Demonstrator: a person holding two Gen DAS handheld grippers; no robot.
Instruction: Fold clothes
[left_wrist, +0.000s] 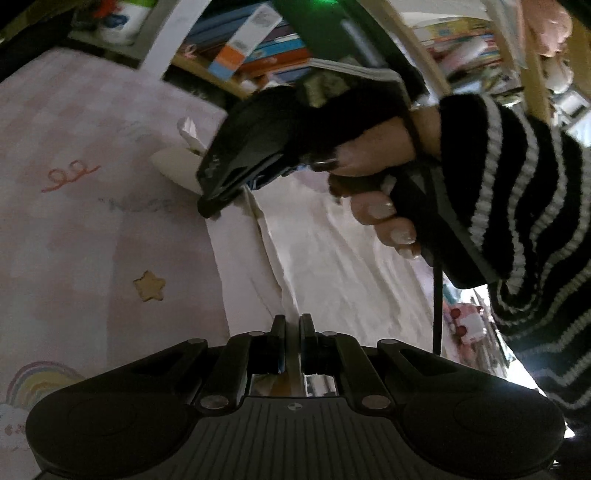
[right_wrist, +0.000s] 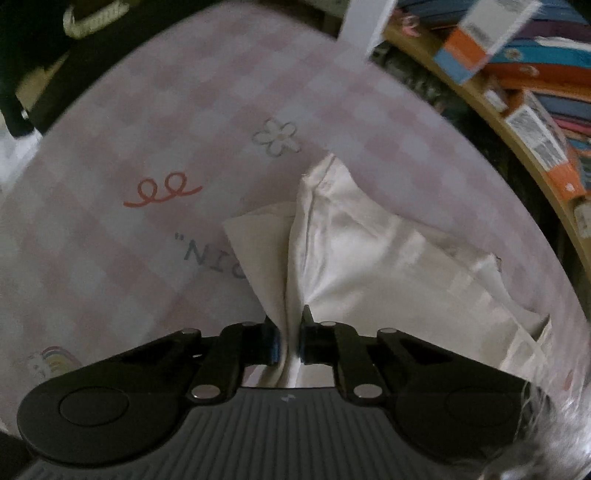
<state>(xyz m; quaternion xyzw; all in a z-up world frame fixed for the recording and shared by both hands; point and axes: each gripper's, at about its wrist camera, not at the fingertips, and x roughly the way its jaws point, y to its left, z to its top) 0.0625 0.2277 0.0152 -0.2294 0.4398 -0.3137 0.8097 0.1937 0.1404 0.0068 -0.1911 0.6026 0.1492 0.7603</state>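
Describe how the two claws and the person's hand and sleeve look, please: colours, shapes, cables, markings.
Both claws are black plastic: the left claw and right claw have short fingers with blue pads, silver pivot screws, rounded side housings and a ribbed grey base. A black cable hangs from the right one. The hand has pale glossy nails; the sleeve is black knit with thin white stripes.

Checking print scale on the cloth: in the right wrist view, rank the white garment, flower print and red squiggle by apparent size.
1. white garment, held in the shut right claw
2. red squiggle
3. flower print, close to the squiggle; order unsure
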